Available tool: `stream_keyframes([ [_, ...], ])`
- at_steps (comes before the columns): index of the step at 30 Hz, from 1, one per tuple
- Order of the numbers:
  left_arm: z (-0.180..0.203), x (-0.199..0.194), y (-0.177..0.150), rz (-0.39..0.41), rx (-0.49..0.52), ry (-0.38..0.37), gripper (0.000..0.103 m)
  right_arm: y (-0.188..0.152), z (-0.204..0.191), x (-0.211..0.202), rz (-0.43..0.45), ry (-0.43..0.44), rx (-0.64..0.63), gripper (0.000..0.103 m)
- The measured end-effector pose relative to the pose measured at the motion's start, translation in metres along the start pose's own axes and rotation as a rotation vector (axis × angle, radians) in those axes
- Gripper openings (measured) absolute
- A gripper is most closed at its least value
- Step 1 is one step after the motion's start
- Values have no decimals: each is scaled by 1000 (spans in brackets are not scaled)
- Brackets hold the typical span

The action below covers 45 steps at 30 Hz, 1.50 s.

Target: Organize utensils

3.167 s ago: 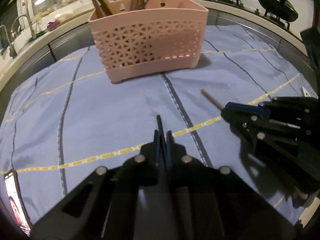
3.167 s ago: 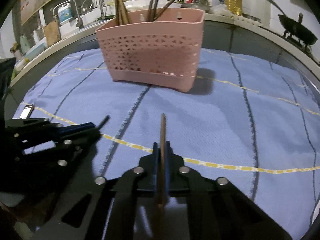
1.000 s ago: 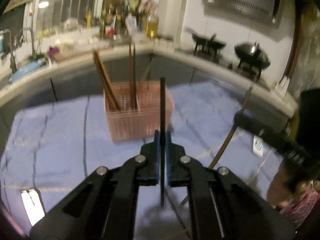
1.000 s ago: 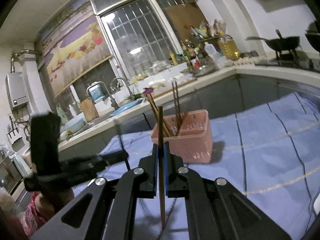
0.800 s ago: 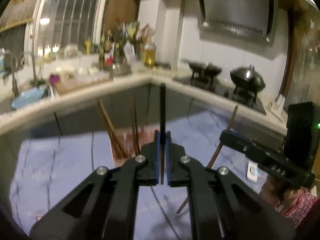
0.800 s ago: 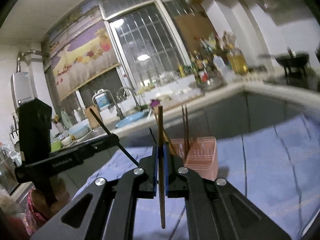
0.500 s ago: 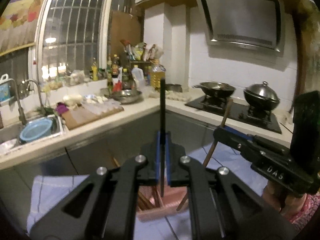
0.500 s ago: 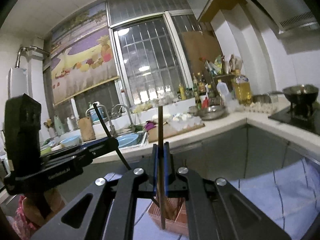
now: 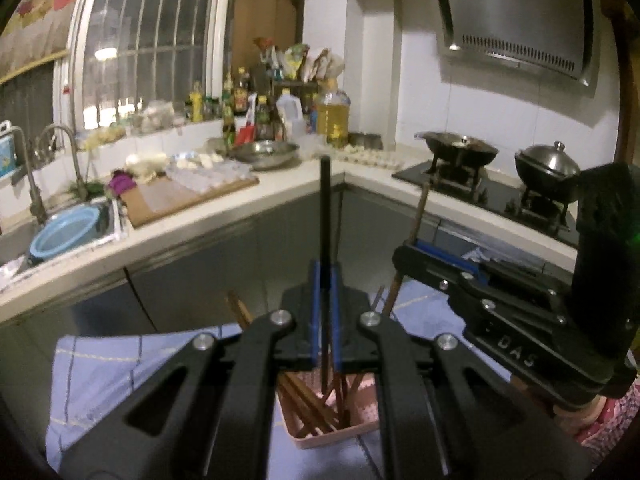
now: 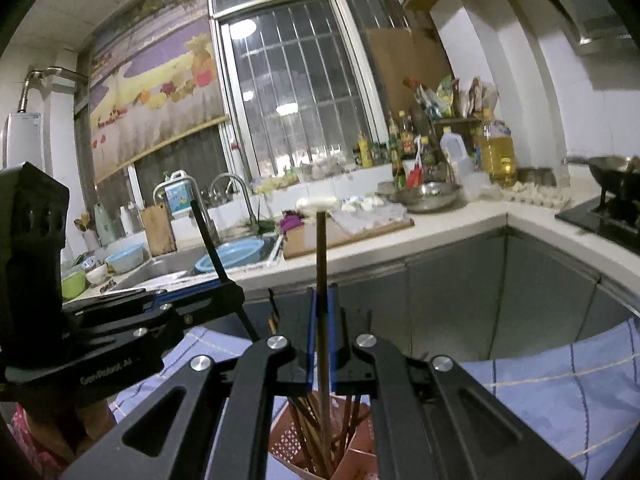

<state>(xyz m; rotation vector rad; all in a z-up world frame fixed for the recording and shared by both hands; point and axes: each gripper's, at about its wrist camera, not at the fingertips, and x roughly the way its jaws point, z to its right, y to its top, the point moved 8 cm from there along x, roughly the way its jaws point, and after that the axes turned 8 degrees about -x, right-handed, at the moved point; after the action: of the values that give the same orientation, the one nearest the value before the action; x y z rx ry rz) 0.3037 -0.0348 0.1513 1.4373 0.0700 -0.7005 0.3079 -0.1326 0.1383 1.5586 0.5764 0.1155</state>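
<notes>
Chopsticks we lifted off the tabletop now hang upright over the pink basket (image 9: pixel 340 432), black chopstick (image 9: pixel 325 216) clenched in our left fingers (image 9: pixel 325 316), brown chopstick (image 10: pixel 321 280) in our right fingers (image 10: pixel 322 340), ready to drop in.

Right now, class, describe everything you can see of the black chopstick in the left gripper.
The black chopstick is a thin, straight, dark, matte stick, its material unclear. It stands near upright, clamped between the blue pads of the left gripper, which are shut on it. Its blunt top rises against the counter; its lower end points down over the pink utensil basket, among brown chopsticks already standing there.
</notes>
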Motion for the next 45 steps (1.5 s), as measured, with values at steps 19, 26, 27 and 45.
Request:
stream_keyframes([
  [19,-25,37,-67,-107,-6,163,19,-69,-13,29,-179,9,27,7],
  [26,-20,-7,-88,-33,-1,244,45,-84,-22,-18,-149,21,113,40],
  [27,-18,-12,-91,-29,1,250,48,-89,-25,-30,-136,12,125,41],
  [45,16,-114,-157,40,-20,290,97,-168,-70,-158,-170,-146,127,64],
])
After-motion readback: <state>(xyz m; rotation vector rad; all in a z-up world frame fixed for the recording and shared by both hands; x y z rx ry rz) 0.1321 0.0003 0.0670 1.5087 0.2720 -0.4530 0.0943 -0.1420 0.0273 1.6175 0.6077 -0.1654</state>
